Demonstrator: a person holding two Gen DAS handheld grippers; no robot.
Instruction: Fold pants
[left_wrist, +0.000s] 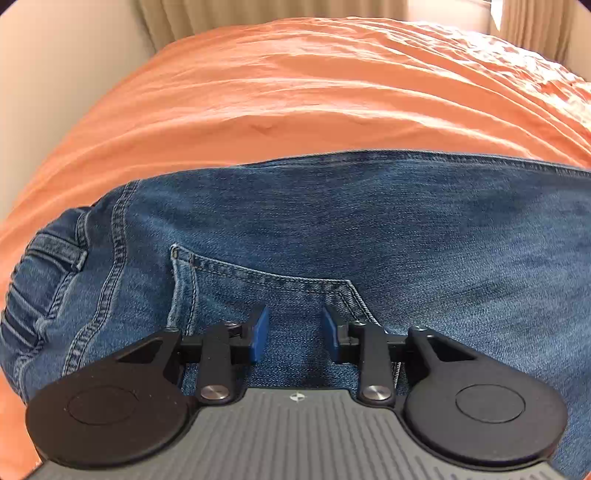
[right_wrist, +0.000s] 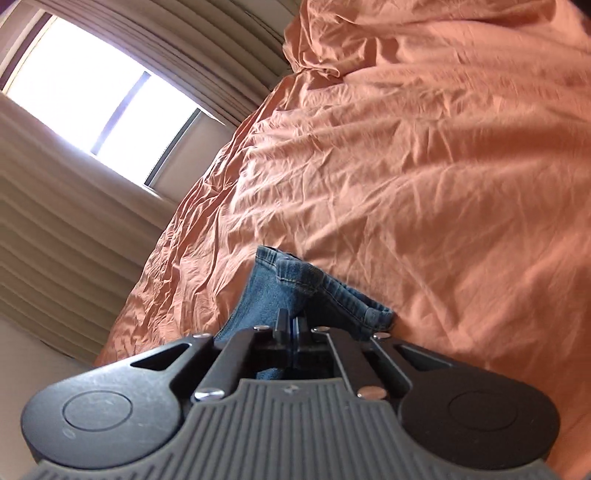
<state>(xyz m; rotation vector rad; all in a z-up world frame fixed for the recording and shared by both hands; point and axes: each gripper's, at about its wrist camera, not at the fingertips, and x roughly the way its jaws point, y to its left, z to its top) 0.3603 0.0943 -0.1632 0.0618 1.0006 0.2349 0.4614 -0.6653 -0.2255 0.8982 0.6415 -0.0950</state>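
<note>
Blue denim pants (left_wrist: 332, 229) lie flat on an orange bedsheet (left_wrist: 295, 92), the elastic waistband at the left and a back pocket in the middle of the left wrist view. My left gripper (left_wrist: 294, 332) is open, with its blue pads just above the pocket, holding nothing. In the right wrist view my right gripper (right_wrist: 293, 326) is shut on the pants' leg end (right_wrist: 306, 284), whose hems stick up past the fingertips above the wrinkled sheet (right_wrist: 424, 166).
Beige curtains (right_wrist: 55, 221) and a bright window (right_wrist: 92, 96) stand beyond the bed's edge. A pale wall (left_wrist: 48, 92) runs along the bed's left side. Bunched sheet (right_wrist: 332, 37) rises at the far end.
</note>
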